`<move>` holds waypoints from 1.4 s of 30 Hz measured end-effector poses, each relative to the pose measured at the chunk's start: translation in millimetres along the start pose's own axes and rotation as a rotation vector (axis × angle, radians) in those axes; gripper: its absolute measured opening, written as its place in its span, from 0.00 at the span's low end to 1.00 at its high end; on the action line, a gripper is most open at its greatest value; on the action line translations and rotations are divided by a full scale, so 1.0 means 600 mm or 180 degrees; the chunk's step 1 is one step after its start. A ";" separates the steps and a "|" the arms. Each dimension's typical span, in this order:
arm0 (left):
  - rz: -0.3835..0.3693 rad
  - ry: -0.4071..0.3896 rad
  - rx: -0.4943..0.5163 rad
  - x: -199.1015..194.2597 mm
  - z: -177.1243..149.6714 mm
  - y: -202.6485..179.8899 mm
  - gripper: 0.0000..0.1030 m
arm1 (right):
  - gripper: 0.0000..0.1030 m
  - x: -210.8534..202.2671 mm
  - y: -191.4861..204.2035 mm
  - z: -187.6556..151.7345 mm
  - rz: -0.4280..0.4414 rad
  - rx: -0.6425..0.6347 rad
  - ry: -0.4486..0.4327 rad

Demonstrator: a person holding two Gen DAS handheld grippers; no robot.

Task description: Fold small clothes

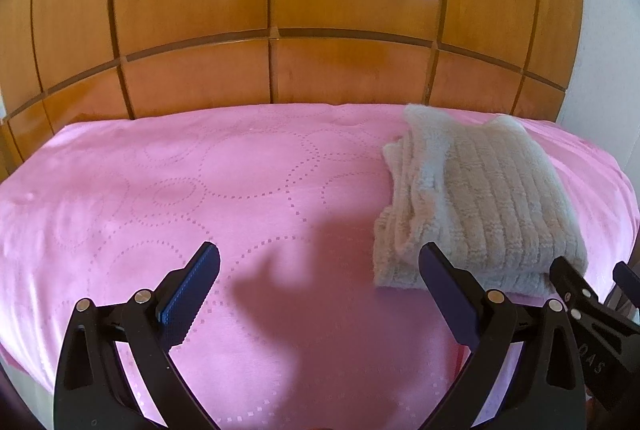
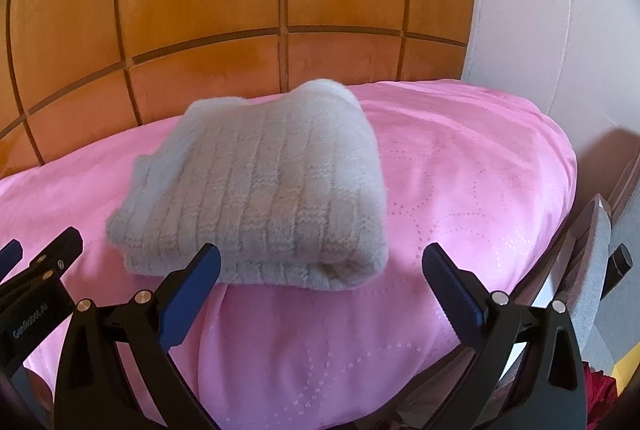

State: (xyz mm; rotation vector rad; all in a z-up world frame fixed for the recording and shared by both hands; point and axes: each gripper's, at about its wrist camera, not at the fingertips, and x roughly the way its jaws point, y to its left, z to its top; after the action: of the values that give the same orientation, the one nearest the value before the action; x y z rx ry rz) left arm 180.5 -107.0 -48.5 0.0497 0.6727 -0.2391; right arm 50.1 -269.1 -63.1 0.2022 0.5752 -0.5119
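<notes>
A folded pale grey-cream knitted garment (image 1: 480, 206) lies on the pink cloth (image 1: 200, 190), at the right in the left wrist view and centre-left in the right wrist view (image 2: 260, 186). My left gripper (image 1: 320, 258) is open and empty, above the pink cloth to the left of the garment. My right gripper (image 2: 320, 258) is open and empty, just in front of the garment's near folded edge. The right gripper also shows at the right edge of the left wrist view (image 1: 592, 274). The left gripper shows at the left edge of the right wrist view (image 2: 40, 250).
The pink cloth (image 2: 460, 190) with dotted circle patterns covers the table. A wooden panelled wardrobe (image 1: 280, 10) stands behind it. A white wall (image 2: 540, 10) is at the right. A chair with a grey seat (image 2: 592, 270) stands beyond the table's right edge.
</notes>
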 end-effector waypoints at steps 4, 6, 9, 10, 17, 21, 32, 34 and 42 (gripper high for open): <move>0.0024 0.0003 -0.0022 0.000 -0.002 0.004 0.96 | 0.98 0.001 0.001 -0.001 0.0034 0.0006 0.0015; 0.0023 0.0002 -0.0031 -0.001 -0.004 0.005 0.96 | 0.98 0.001 0.001 -0.001 0.0038 0.0003 0.0010; 0.0018 -0.0004 -0.0025 -0.002 -0.003 0.006 0.96 | 0.98 0.000 0.000 -0.002 0.0049 0.0010 0.0001; 0.0021 -0.0012 -0.0020 -0.002 -0.003 0.005 0.96 | 0.98 0.000 0.000 -0.002 0.0048 0.0009 -0.0002; 0.0010 -0.0035 -0.0007 -0.009 -0.003 0.006 0.96 | 0.98 -0.002 0.002 -0.003 0.0064 0.0008 -0.0007; 0.0023 -0.0052 0.0024 -0.010 -0.002 0.005 0.96 | 0.98 -0.001 0.002 -0.002 0.0070 0.0012 -0.0002; 0.0018 -0.0096 0.0036 -0.022 0.000 0.000 0.96 | 0.98 0.000 0.002 0.000 0.0085 0.0021 -0.0017; 0.0021 -0.0116 0.0047 -0.024 0.002 -0.001 0.96 | 0.98 0.001 0.001 0.000 0.0084 0.0029 -0.0011; 0.0007 -0.0130 0.0048 -0.023 0.003 0.000 0.96 | 0.98 0.001 -0.001 0.002 0.0091 0.0054 -0.0002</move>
State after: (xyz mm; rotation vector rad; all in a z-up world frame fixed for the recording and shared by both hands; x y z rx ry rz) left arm 171.2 -104.5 -38.3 0.0598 0.6301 -0.2426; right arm 51.2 -270.1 -62.5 0.2260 0.5666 -0.4892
